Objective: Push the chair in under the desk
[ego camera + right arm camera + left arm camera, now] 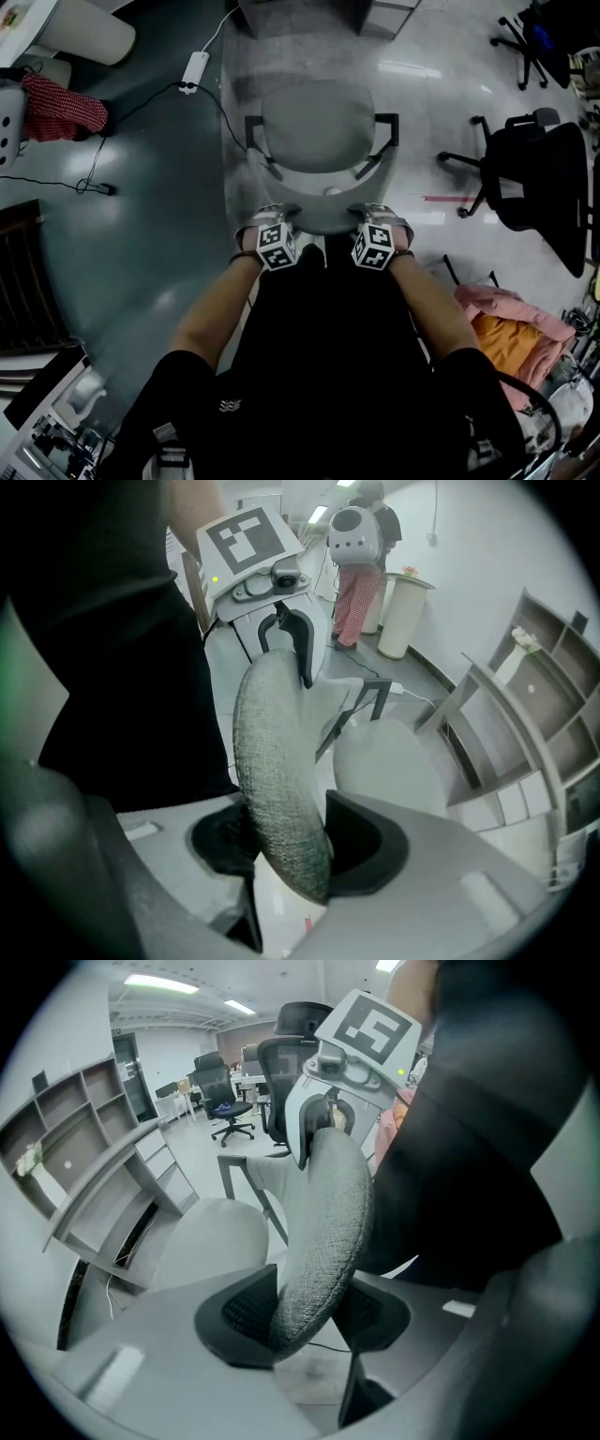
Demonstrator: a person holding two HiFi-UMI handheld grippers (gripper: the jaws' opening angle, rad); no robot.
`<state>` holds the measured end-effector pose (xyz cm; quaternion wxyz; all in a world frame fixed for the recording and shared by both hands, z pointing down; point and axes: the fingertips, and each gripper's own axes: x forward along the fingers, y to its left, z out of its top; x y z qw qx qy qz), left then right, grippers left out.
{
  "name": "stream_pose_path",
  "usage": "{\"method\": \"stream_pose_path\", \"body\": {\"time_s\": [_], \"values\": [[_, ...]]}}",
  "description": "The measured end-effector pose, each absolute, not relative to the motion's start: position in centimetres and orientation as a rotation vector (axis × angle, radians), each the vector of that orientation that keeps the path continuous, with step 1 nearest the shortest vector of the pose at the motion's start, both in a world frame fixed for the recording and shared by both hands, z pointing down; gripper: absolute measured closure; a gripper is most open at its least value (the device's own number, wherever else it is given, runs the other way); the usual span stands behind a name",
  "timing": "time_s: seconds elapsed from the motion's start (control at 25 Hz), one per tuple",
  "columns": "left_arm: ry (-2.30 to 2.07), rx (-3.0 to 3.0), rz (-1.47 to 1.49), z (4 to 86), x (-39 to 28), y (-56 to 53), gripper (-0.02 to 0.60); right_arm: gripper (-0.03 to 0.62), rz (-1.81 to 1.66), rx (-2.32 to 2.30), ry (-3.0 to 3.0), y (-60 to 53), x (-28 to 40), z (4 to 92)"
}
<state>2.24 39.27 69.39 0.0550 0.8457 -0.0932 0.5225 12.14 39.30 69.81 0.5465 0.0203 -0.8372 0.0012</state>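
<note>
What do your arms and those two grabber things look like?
The left gripper and right gripper are pale grey plastic, each with two dark, textured pads on its jaws. Each carries a white cube with black square markers. The arms come out of short black sleeves.

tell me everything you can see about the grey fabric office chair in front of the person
The grey office chair stands upright on the glossy floor, seat facing away from the person. It has a rounded padded seat, two dark armrests and a backrest covered in coarse woven fabric. The left gripper and right gripper each clamp the backrest's top edge.
</note>
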Motion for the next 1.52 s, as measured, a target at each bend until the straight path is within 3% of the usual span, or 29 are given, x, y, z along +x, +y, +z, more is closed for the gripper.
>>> {"method": "stream_pose_path", "body": {"time_s": [1.52], "values": [[-0.340, 2.538, 1.617, 68.6, -1.4, 22.3, 0.397, 0.427, 0.013, 0.012, -2.016, 23.0, 8.5, 68.7]]}}
